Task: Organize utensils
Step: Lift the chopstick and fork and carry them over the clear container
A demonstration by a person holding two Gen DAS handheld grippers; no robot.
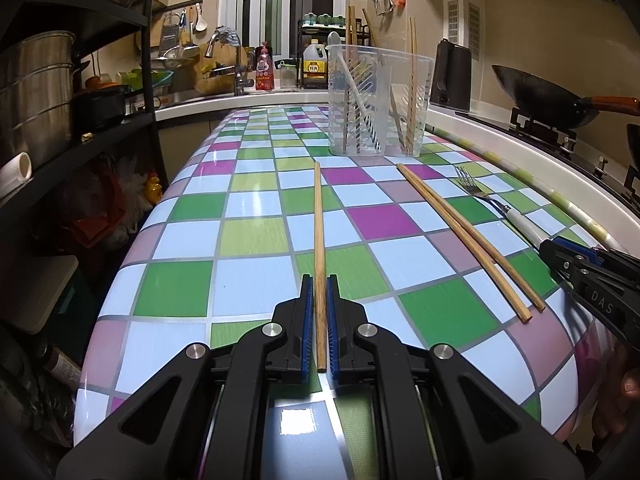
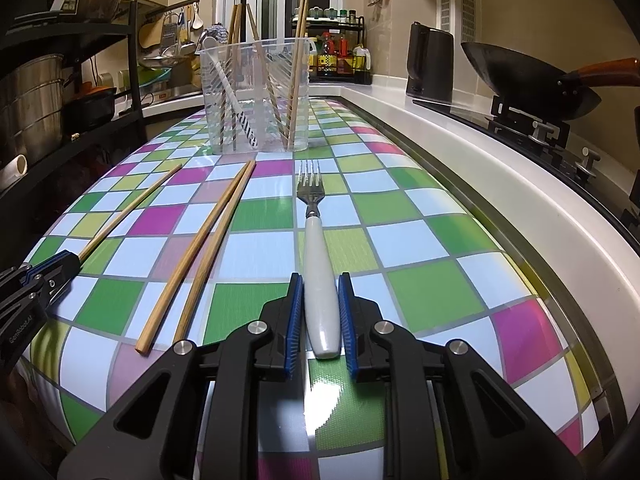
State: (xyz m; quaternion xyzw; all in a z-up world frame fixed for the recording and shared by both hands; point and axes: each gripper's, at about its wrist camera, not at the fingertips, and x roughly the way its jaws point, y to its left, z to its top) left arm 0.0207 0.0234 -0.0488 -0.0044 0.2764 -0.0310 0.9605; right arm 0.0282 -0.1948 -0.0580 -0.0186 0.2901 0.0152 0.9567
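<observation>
Left gripper [image 1: 320, 320] has its blue pads [image 1: 305, 320] tight against both sides of a single chopstick [image 1: 318, 232], near its back end; looks pinched, though the stick lies flat on the counter [image 1: 248, 272], not lifted. Right gripper [image 2: 320, 312] straddles the white handle of the fork [image 2: 318, 264]; pads sit at or very near the handle, with a thin gap possibly left on the right side, so I can't tell whether the grip is made. Fork also lies flat, tines toward the holder.

Landmark: clear plastic utensil holder [image 2: 256, 96], upright at the far end of the counter. It already holds several chopsticks and a white spoon [image 2: 224, 76]. The held chopstick lies in front of the holder, to the left, tip pointing at it. A loose chopstick pair [image 2: 200, 256] lies in front of the holder, between the single stick and the fork. The fork is in front of the holder's right side.

Step, as I read it: grasp phase on both sides, pickup not begun. Three items remain outside the holder.

Next move calls for:
- confirm right-side closure on the handle before lifting; it's smooth and tapered, may slip
- lift each piece, tilt toward upright, and clear the holder rim
- drop in without knocking the leaning sticks
- stagger the arms to avoid collision over the opening
</observation>
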